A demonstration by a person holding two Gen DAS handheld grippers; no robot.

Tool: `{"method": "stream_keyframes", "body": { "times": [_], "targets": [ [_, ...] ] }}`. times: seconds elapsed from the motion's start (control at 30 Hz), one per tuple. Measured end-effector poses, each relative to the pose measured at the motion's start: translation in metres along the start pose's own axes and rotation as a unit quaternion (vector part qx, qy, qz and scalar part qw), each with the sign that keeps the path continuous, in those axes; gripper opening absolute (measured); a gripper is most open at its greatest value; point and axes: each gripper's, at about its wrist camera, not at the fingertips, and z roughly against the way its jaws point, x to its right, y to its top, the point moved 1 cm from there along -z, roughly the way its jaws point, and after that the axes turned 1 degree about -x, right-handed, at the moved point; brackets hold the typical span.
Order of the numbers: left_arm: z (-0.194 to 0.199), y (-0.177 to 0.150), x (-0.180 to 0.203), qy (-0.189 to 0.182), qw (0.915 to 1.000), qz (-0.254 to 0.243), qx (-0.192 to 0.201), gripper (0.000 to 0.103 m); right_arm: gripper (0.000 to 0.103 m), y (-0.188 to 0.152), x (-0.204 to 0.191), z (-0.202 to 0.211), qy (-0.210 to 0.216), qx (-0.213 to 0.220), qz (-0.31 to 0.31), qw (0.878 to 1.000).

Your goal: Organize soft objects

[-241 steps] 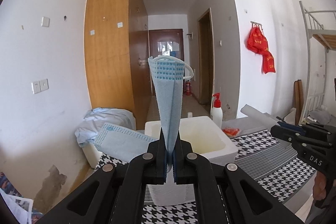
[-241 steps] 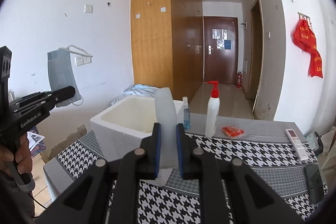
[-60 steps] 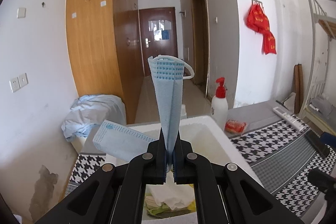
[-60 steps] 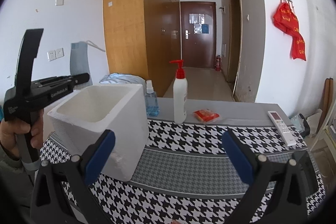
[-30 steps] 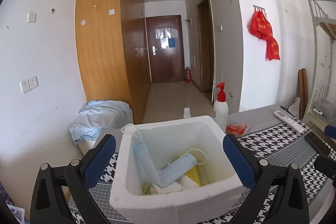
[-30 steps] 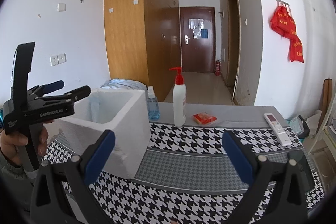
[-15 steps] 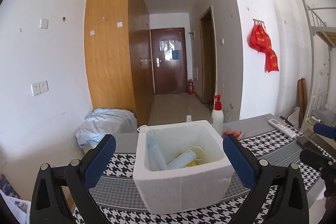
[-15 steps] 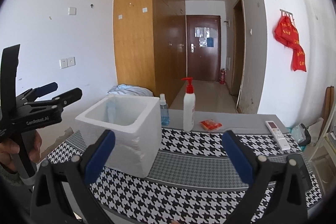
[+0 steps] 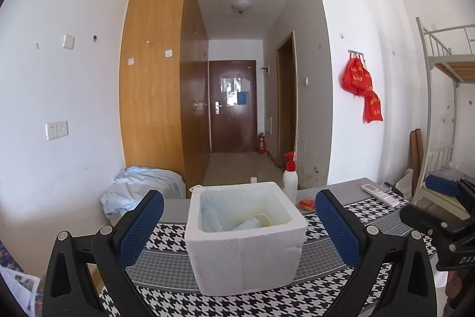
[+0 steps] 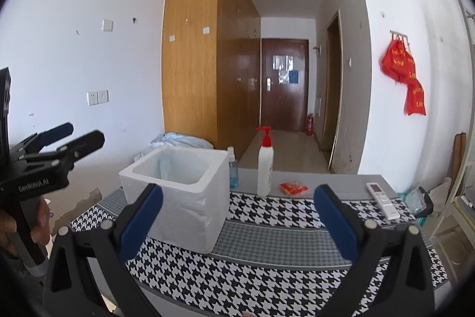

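Observation:
A white foam box (image 9: 246, 251) stands on the houndstooth tablecloth (image 9: 323, 293); it also shows in the right wrist view (image 10: 184, 198). Blue face masks (image 9: 210, 213) lie inside it, one against the left wall, one rolled (image 9: 248, 223) near the middle. My left gripper (image 9: 237, 228) is open and empty, held back from the box at its near side. My right gripper (image 10: 237, 219) is open and empty, to the right of the box and above the cloth. The left gripper also shows in the right wrist view (image 10: 71, 140) at far left.
A white pump bottle with a red top (image 10: 264, 165), a small blue bottle (image 10: 233, 171), a red packet (image 10: 294, 187) and a white remote (image 10: 383, 199) sit behind and to the right of the box. A bundle of light blue cloth (image 9: 142, 190) lies by the wardrobe.
The left gripper opened over the box and let the blue mask drop in, then drew back and up. The right gripper opened earlier, is empty, and also pulled back.

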Motion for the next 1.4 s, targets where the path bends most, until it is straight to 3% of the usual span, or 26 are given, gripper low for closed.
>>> {"method": "stream_keyframes", "body": {
  "times": [0.43,0.77,1.4],
  "targets": [
    [0.011,-0.037,0.014,0.002,0.9999,-0.010,-0.007,0.102,0.103,-0.021,-0.006,0.004,0.007,0.010,0.007,1.000],
    [0.020,-0.052,0.006,0.014,0.9998,0.016,-0.006,0.102,0.103,-0.047,-0.004,0.003,0.014,-0.003,-0.010,1.000],
    [0.019,-0.061,0.001,0.029,0.9992,0.015,-0.022,0.102,0.103,-0.047,-0.010,0.004,0.022,-0.003,-0.008,1.000]
  ]
}}
